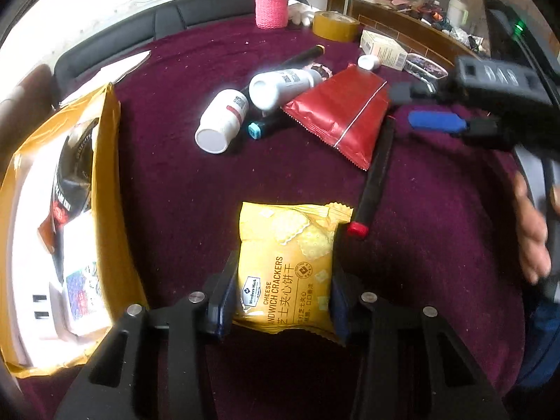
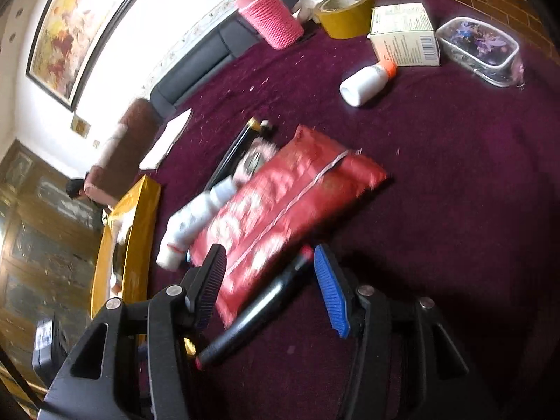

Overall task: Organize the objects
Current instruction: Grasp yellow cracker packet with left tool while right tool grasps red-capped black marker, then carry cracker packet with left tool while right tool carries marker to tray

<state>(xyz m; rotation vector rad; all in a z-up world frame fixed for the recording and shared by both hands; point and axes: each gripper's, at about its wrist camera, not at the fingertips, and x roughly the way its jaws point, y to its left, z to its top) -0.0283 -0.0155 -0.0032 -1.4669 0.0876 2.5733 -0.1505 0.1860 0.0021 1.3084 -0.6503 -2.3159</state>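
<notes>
My left gripper [image 1: 280,297] is shut on a yellow cheese cracker packet [image 1: 287,266], held just above the maroon table [image 1: 210,189]. A yellow cardboard box [image 1: 108,189] with items inside stands open at the left. My right gripper [image 2: 269,287] is open above the near end of a red snack bag [image 2: 280,206] and a black marker [image 2: 255,311]; it also shows in the left wrist view [image 1: 420,108] at the bag's right edge. Two white bottles [image 1: 245,105] and a black pen lie beside the red bag [image 1: 339,112].
At the back stand a pink knitted flask [image 1: 271,0], a yellow tape roll [image 1: 334,24], a white carton [image 2: 402,35], a small white bottle [image 2: 367,82] and a clear pouch [image 2: 479,49]. A black marker with red cap [image 1: 374,175] lies mid-table. White paper [image 1: 115,70] lies far left.
</notes>
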